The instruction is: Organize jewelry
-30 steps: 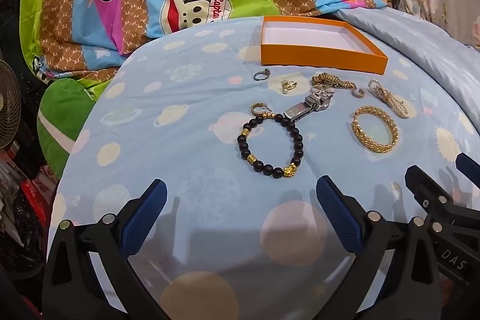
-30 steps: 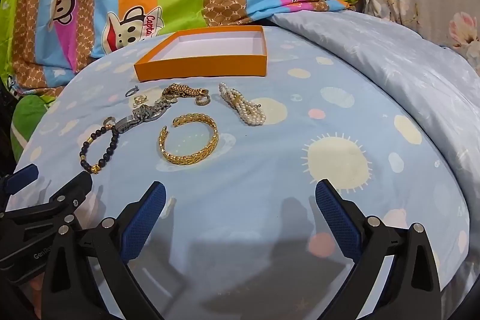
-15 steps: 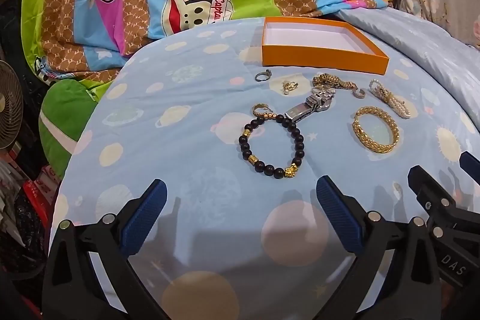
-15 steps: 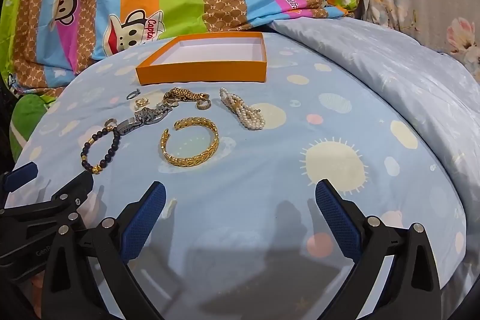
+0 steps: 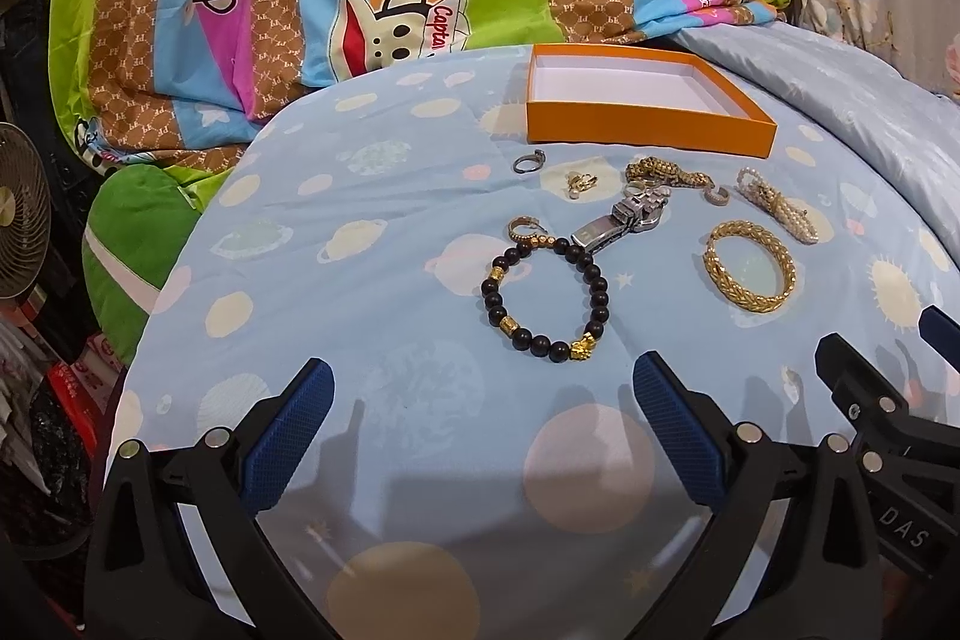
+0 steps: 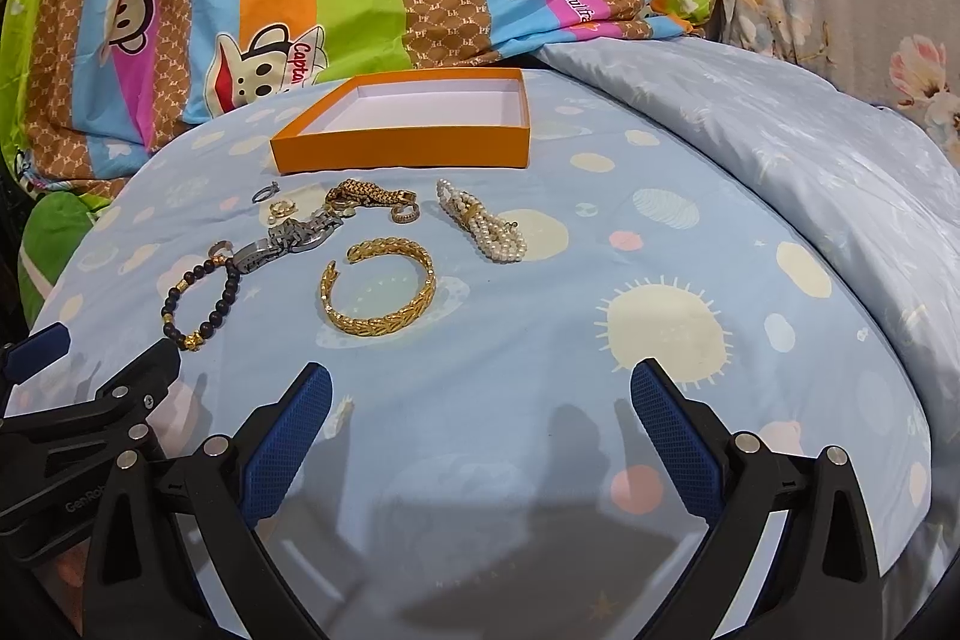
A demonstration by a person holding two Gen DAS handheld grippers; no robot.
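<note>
Jewelry lies scattered on the blue planet-print bedsheet (image 6: 600, 388), none of it yet in the orange box (image 6: 401, 149), which sits at about twelve o'clock beyond the pieces, shallow, white-lined and bare inside; so the work, as far as you can judge, is at its very start.

Nearest your right gripper (image 6: 480, 403) is the gold bangle (image 6: 378, 295), at about eleven o'clock from it; the pearl bracelet (image 6: 480, 220) lies beyond at twelve; nearest your left gripper (image 5: 483, 397) is the black bead bracelet (image 5: 546, 295), at about twelve o'clock, with the silver watch (image 5: 624, 217) just past it, its clasp end seemingly touching the beads; a small silver ring (image 5: 528, 160), a gold earring (image 5: 579, 184) and a gold chain-link band (image 5: 660, 172) lie in a row near the box's front wall.

Take the free-lying pieces first; the bangle stands apart from its neighbours, so you can close on one side of its rim without dragging anything; come down steeply, since the sheet is soft and will probably dimple and let a thin band slide; lift the beads away from the watch rather than across it; leave the tiny ring and earring for a careful fingertip pinch.

Both grippers are spread wide, holding nothing and touching nothing; each hovers above bare sheet at the near edge, side by side.
</note>
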